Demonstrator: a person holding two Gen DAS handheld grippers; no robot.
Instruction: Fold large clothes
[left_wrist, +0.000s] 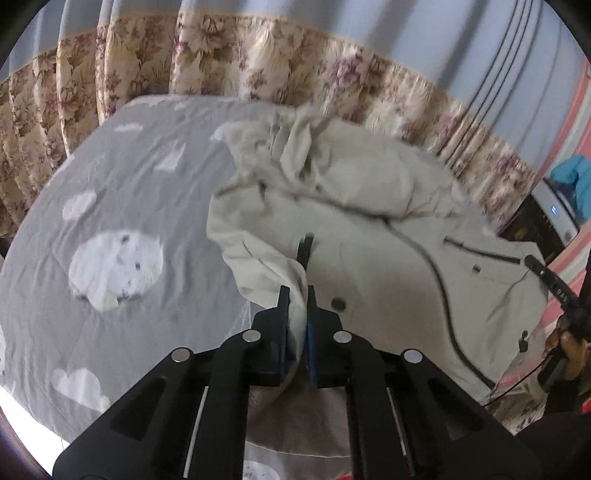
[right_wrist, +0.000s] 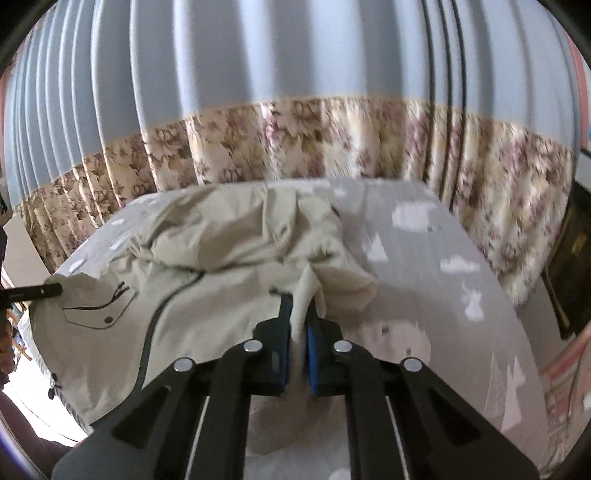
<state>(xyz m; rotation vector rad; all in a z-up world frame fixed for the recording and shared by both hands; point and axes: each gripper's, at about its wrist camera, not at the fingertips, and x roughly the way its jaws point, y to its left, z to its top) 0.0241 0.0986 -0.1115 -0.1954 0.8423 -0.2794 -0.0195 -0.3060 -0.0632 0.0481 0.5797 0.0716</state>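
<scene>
1. So, left gripper (left_wrist: 298, 295) first: its jaws are squeezed together on a bunched fold of the beige jacket (left_wrist: 388, 266), and the cloth pokes up between the blue pads (left_wrist: 312, 332) in a little peak.
2. Right gripper (right_wrist: 301, 310) is doing the same thing, jaws clamped on a pinch of the jacket (right_wrist: 207, 295), with a rounded lump of fabric sitting just past its tips.
3. In each wrist view the other tool shows up at the jacket's far edge: the right gripper (left_wrist: 543, 271) pokes in from the right side of the left view, and the left gripper (right_wrist: 37, 290) comes in from the left side of the right view. Both look like they're touching the jacket edge.
4. The jacket itself lies spread on the bed (left_wrist: 110, 184), front side up, with a dark zipper line (left_wrist: 439, 284) curving down it, a slanted pocket (left_wrist: 480, 253) and a dark snap button (left_wrist: 338, 304). The top part is crumpled into a heap toward the far side.
5. The bed has a grey sheet with white cloud shapes (left_wrist: 116, 267).
6. Behind it hangs a curtain (left_wrist: 258, 66), pale blue up top, floral beige and pink along the bottom.
7. Everything's a bit blurry, honestly, so small details are hard to call.
</scene>
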